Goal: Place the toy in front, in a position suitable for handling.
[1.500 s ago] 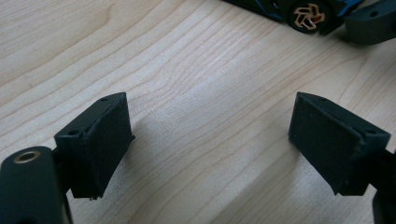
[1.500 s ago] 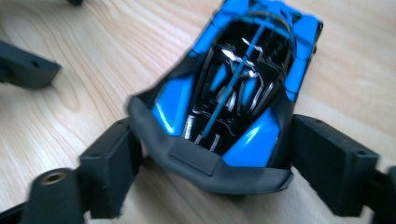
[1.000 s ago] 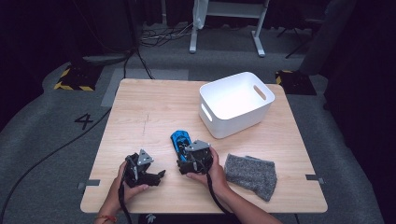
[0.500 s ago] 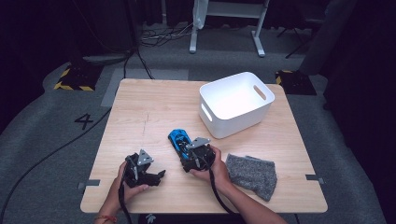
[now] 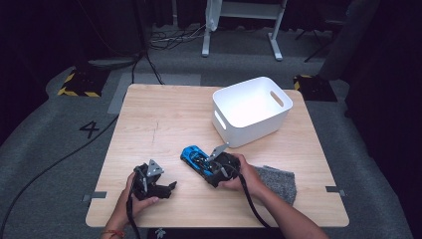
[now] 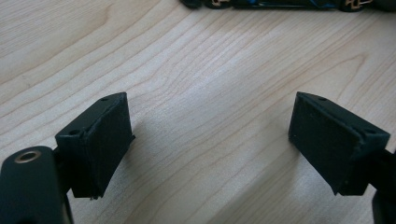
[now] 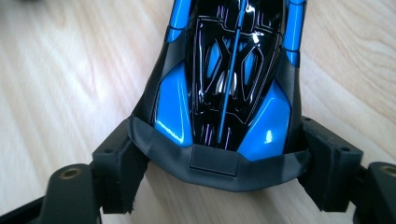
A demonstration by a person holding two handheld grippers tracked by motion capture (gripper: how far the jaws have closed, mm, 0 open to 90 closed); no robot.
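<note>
A blue and black toy car lies on the wooden table, a little right of the middle near the front. My right gripper has come up on its rear. In the right gripper view the car sits tail-first between the jaws, which have just been closing, and both pads meet the ends of its rear wing, with the right gripper shut on it. My left gripper rests low at the front left. Its jaws stand wide apart over bare wood, and the car's underside shows at the top edge.
A white bin with handle slots stands at the back right of the table. A grey cloth lies at the front right, beside my right forearm. Cables and a white stand are on the floor beyond the table.
My right gripper has slid forward and left onto the rear of the toy car, its jaws narrowing around it. The left gripper has not moved.
</note>
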